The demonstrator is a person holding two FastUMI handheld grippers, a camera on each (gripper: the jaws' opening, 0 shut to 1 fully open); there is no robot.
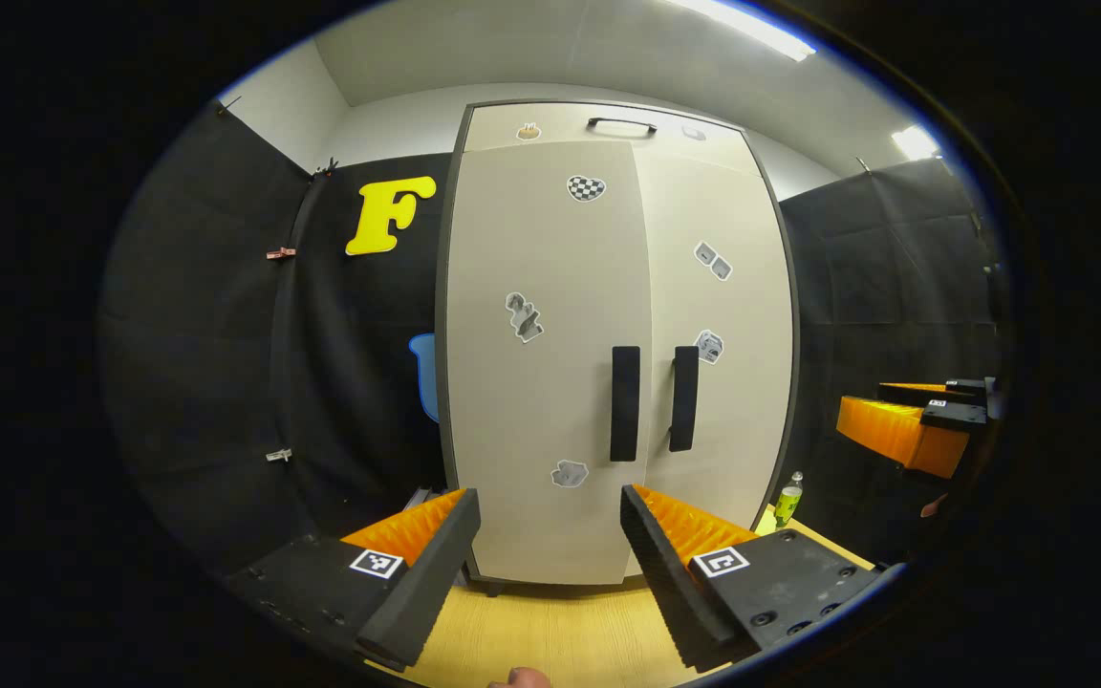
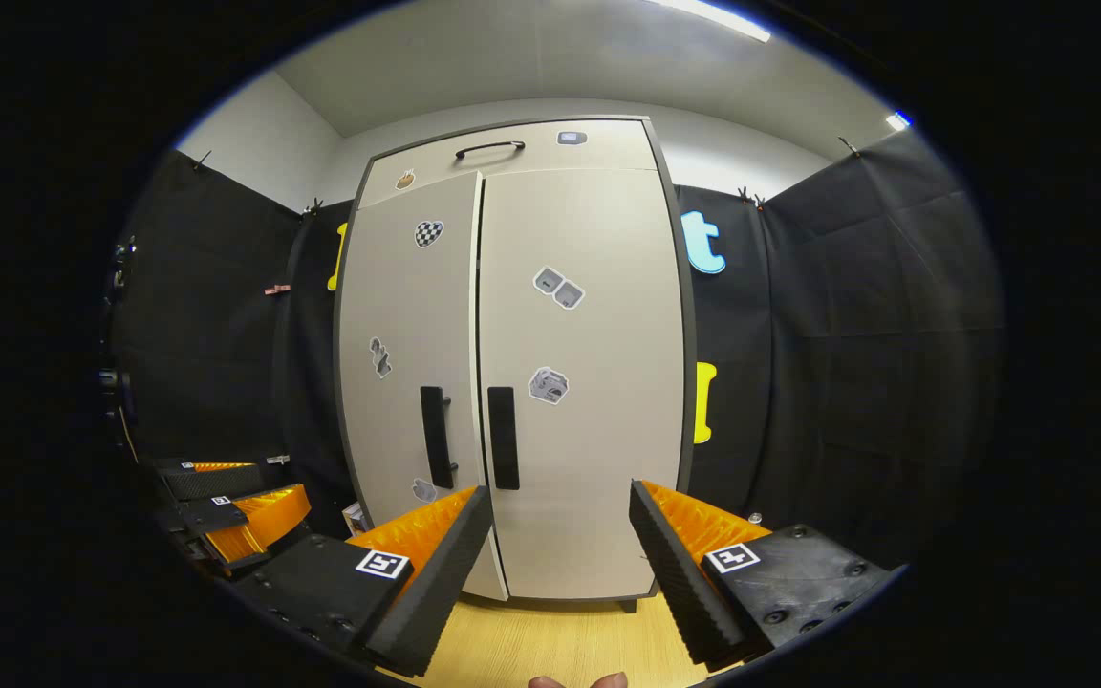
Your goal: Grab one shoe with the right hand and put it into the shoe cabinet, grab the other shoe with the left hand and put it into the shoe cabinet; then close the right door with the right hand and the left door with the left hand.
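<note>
The beige shoe cabinet (image 1: 550, 287) (image 2: 570, 430) stands straight ahead with both doors shut. Its left door (image 1: 541, 401) carries a black handle (image 1: 625, 403), and the right door (image 1: 732, 315) carries another (image 1: 684, 398); both handles (image 2: 433, 437) (image 2: 502, 438) also show in the right gripper view. My left gripper (image 1: 550, 535) is open in front of the doors, holding nothing. My right gripper (image 2: 560, 540) is open too, a short way back from the cabinet, and appears at the right edge of the left gripper view (image 1: 914, 425). The left gripper (image 2: 235, 502) shows low on the left in the right gripper view.
The cabinet stands on a light wooden floor (image 1: 550, 631) (image 2: 550, 640). A green bottle (image 1: 787, 499) stands on the floor by the cabinet's right corner. A top drawer with a black handle (image 1: 621, 125) sits above the doors. Black cloth walls close in both sides.
</note>
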